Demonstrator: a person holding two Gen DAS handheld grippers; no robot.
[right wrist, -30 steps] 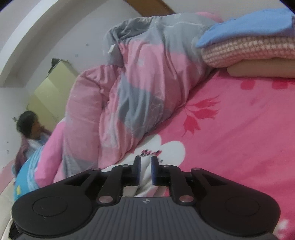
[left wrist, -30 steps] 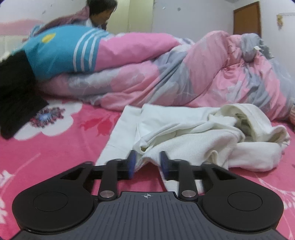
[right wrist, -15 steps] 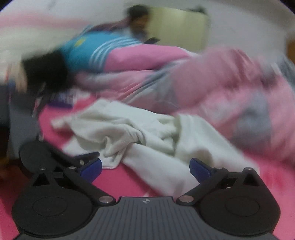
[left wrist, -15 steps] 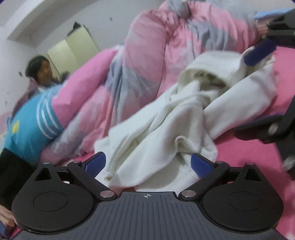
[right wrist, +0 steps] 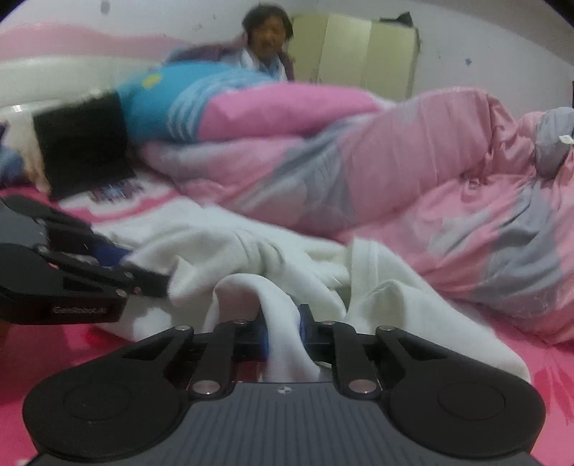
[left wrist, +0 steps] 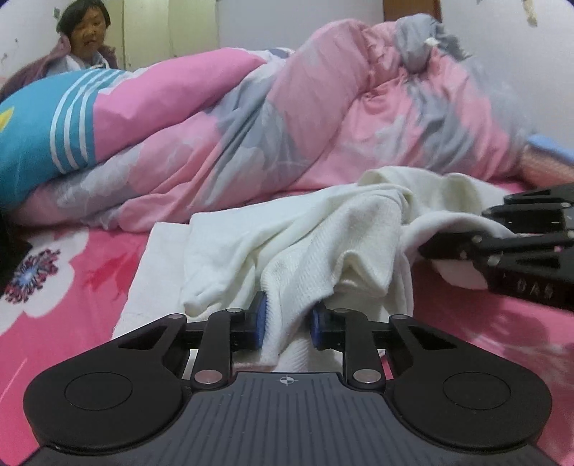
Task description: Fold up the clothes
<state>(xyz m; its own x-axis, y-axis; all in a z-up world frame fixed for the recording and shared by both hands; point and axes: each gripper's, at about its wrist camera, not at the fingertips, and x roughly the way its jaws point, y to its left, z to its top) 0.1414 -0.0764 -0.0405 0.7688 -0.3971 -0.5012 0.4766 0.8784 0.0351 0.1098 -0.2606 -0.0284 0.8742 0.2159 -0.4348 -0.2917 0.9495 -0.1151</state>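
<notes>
Soft, even indoor light; fisheye curve and dark rounded corners in both views.

The left wrist view is mostly sharp, softening toward the right edge of the pink quilt [left wrist: 323, 118]. The right wrist view is motion-blurred: the white garment [right wrist: 272, 251], the quilt and the person [right wrist: 267, 32] smear. Shadows are faint; dull sheen sits on the quilt folds, with no harsh glare.
</notes>
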